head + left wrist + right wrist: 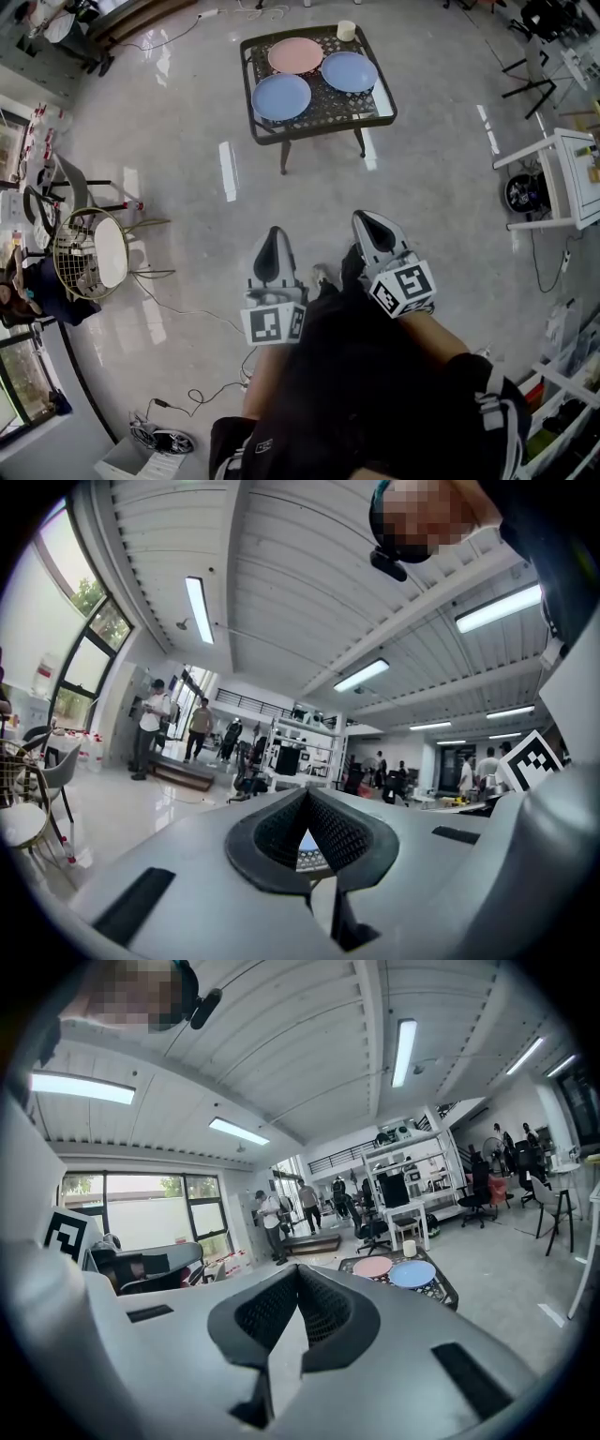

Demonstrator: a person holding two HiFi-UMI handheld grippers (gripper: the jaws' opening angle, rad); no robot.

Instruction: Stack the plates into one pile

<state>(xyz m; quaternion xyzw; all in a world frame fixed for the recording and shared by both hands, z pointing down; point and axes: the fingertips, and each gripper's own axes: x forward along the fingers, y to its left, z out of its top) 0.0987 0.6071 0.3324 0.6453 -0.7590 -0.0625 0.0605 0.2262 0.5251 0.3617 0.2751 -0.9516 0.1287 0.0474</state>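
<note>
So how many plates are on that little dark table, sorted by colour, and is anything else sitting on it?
Pink plate: 1
Blue plates: 2, the left blue plate and the right blue plate
Small cream cylinder: 1
Total: 4 things on the table, 3 of them plates, none stacked yet.

The grey left tongs (307, 794) pointed level across a bright hall, their black ribbed pads (345, 832) closed tip to tip with nothing held between them. Beyond, two people (150, 728) stood at the left near tall windows (70, 658). A white-seated wire chair (23, 817) sat at the far left edge, and long ceiling strip lights (198, 608) ran overhead.
</note>
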